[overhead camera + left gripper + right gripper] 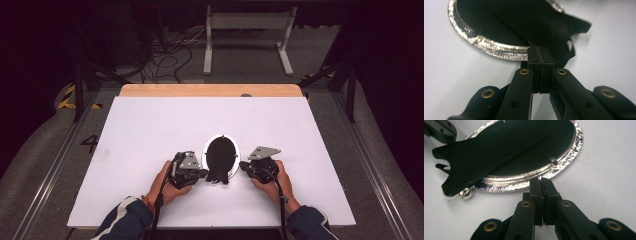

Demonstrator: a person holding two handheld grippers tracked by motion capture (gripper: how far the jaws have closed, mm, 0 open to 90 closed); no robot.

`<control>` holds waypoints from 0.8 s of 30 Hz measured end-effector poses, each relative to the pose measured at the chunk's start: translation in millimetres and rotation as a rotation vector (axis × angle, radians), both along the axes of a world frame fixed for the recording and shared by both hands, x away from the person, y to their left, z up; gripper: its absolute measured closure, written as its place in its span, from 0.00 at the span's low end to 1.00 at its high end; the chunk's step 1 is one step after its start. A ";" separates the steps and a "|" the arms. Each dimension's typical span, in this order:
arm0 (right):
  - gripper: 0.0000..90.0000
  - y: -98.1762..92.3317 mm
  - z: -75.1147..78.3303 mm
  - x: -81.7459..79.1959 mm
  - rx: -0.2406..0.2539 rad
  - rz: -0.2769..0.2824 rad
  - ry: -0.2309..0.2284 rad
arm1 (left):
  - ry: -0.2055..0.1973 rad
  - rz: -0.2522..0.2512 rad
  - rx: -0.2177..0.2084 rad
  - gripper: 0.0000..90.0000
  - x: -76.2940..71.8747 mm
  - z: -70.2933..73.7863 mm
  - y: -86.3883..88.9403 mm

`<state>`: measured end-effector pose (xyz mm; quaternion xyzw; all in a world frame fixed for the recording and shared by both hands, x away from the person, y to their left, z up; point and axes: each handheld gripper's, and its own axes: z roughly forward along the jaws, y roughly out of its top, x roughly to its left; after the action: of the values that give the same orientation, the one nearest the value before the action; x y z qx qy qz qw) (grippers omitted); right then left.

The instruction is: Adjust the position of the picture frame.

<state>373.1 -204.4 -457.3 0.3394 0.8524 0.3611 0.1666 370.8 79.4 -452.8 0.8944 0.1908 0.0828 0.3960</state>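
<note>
An oval picture frame (220, 151) lies face down on the white table (150, 130), with its silver rim (486, 46) (571, 152) around a black back. A black stand flap (549, 25) (486, 152) sticks out past the rim toward the person. My left gripper (202, 173) (539, 48) is at the frame's near left, its jaws pressed together and its tips against the flap's edge. My right gripper (243, 166) (541, 180) is at the near right, shut, with its tips at the silver rim. A small silver knob (465, 193) sits under the flap's corner.
The table's wooden far edge (210, 90) runs along the back. Beyond it a white metal stand (248, 30) and loose cables (165, 55) are on the floor. Metal rails (55, 160) flank the table. The left gripper's body (439, 130) shows beyond the frame.
</note>
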 end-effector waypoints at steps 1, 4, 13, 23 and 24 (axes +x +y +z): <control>0.98 -1.0 0.0 -1.2 0.003 0.000 0.004 | -0.001 0.005 -0.024 1.00 -1.9 2.6 2.2; 0.97 -4.1 0.3 -3.5 0.013 0.007 0.018 | -0.018 0.001 -0.017 0.99 -4.0 5.4 12.0; 0.86 -8.6 2.8 -10.9 0.003 0.039 0.032 | -0.044 0.030 -0.043 0.90 -17.7 9.2 60.4; 0.76 -17.7 16.3 -19.5 0.044 0.054 0.020 | -0.086 0.117 -0.059 0.67 -29.3 6.8 96.3; 0.75 -18.0 18.3 -20.5 0.050 0.058 0.021 | -0.085 0.119 -0.065 0.65 -31.0 6.3 100.5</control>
<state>352.6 -222.5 -439.0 0.3225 0.8544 0.3832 0.1386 339.8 179.9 -446.6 0.8638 0.2290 0.1379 0.4270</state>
